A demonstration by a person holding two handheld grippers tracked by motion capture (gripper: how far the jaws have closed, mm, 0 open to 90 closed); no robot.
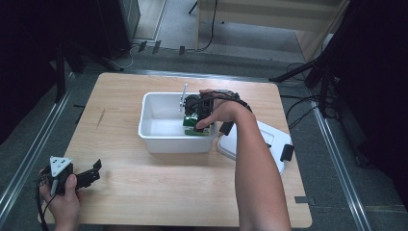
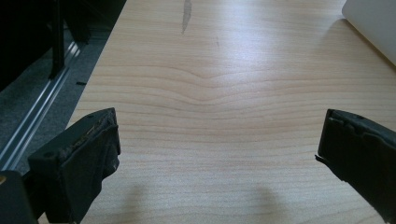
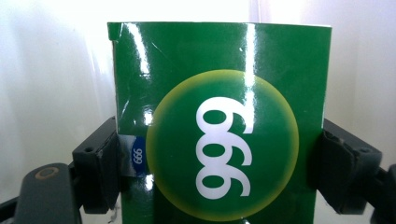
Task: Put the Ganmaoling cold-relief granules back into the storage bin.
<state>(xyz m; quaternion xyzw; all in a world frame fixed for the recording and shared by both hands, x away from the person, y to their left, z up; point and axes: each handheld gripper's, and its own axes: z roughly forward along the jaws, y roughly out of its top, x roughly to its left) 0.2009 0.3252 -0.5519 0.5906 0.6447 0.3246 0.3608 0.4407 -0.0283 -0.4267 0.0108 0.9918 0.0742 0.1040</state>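
Nearest the person, the left gripper rests low over the front left corner of the wooden table, jaws spread wide apart with bare wood between them and nothing held. Further in, the right gripper reaches into the white tub at mid-table, its jaws clamped against both sides of a green box bearing a yellow-ringed circle with white numerals. The box sits inside the tub, at its right end. Just right of the tub lies a white lid, flat on the table.
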